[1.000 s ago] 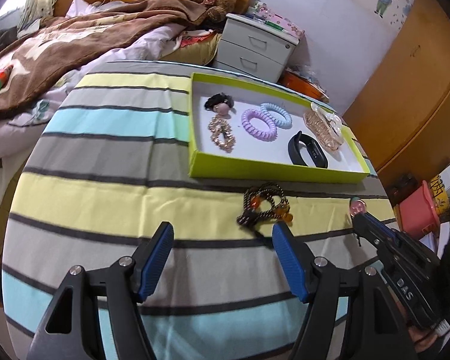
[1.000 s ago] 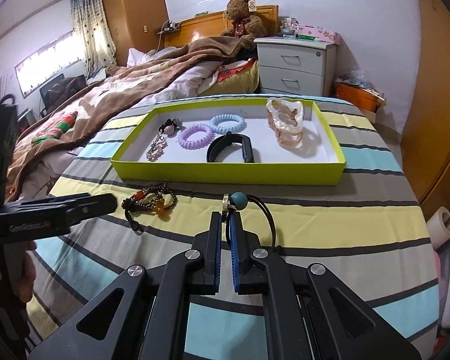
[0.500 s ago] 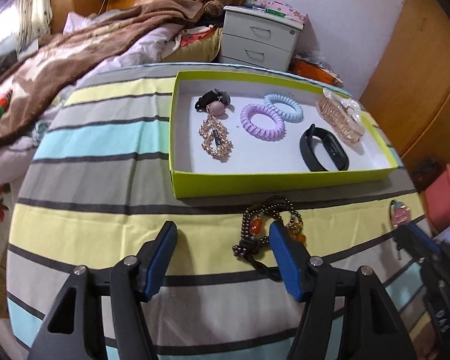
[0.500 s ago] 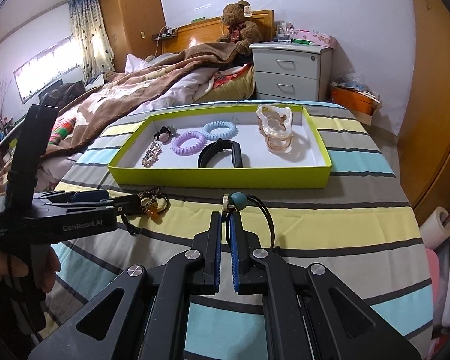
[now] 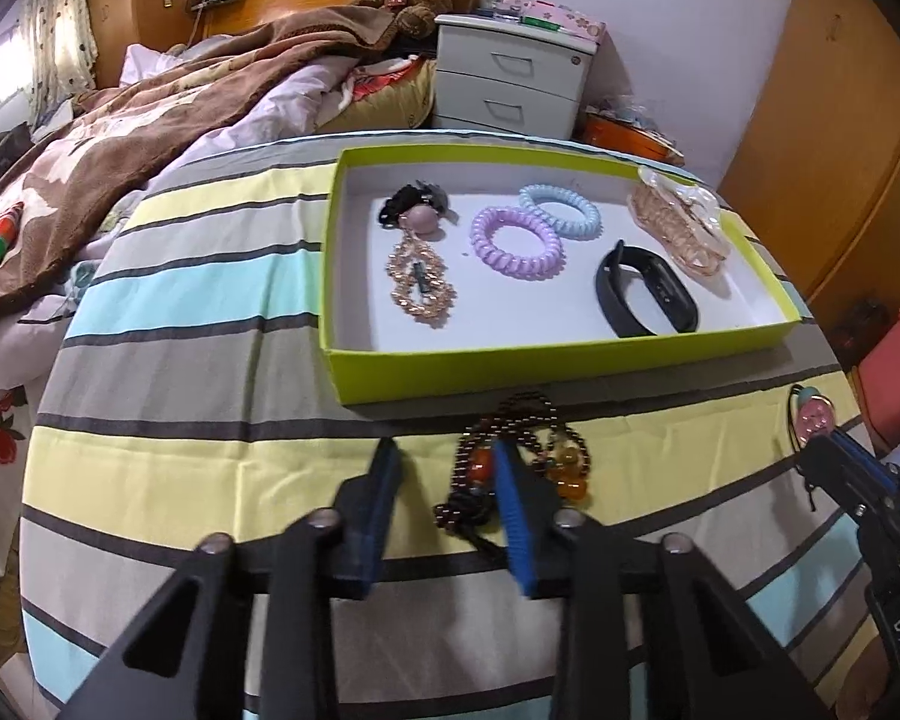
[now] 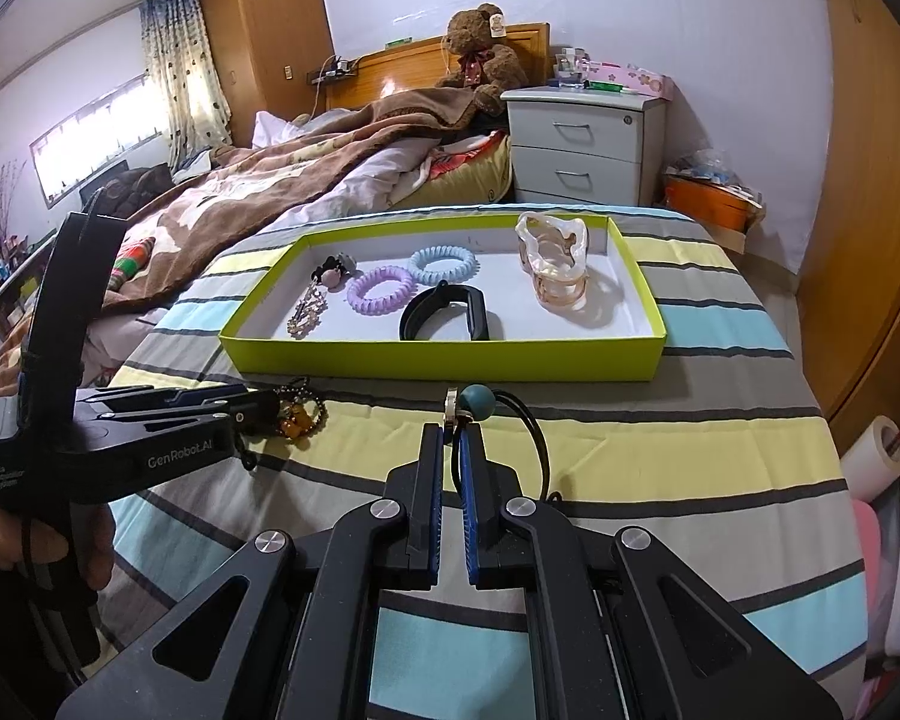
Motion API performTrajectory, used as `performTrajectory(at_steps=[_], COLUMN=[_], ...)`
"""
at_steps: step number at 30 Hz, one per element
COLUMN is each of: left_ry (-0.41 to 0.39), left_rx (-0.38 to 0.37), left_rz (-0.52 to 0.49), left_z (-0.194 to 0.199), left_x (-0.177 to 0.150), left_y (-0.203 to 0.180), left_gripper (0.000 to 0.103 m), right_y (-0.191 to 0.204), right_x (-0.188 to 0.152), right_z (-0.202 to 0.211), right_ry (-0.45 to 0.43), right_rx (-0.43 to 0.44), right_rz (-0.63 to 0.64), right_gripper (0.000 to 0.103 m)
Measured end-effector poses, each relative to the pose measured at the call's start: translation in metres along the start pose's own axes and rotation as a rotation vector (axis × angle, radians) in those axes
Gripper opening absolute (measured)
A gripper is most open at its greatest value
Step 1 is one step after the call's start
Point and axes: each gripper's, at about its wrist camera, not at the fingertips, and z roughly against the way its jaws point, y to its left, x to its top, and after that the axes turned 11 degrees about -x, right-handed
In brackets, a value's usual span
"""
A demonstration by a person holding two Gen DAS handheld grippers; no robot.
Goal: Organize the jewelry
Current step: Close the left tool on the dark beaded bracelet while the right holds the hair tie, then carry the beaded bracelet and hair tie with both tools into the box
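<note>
Beaded bracelet (image 5: 513, 456) between closing left hand-held gripper (image 5: 444, 480); right hand-held gripper (image 6: 450, 450) clamps hair tie (image 6: 480, 405).

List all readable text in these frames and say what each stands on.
"GenRobot.AI": side of the left tool.
"DAS", cut off: body of the right tool.
Small print on the left tool's handle: too blurred to read.
Tissue box print: unreadable.
</note>
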Motion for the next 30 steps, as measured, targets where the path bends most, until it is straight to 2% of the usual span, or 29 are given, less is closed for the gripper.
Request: performTrajectory(at_steps=[3,6,16,30], left_ry=[0.003,0.003,-0.015,-0.069], left_rx=[-0.019,-0.020,-0.035,-0.087], left_rz=[-0.005,-0.008,0.000,0.022], left_z=[0.000,0.001,0.012,0.049], left_x=[0.000,-0.001,-0.004,-0.001], left_y=[-0.002,-0.005,-0.004,0.002], left_gripper=[0.017,0.013,0.012,0.012], right_y=[-0.001,-0.001,-0.002,-0.002], right_x=[0.000,0.000,0.002,0.010], right_z=[-0.001,-0.001,0.008,0.027], right_ry=[-0.001,-0.002,-0.024,-0.066], right_rx=[-0.001,-0.002,-0.004,0.004], right_rz=[-0.001,-0.002,-0.002,-0.008], right_gripper=[0.006,0.005,0.005,0.006])
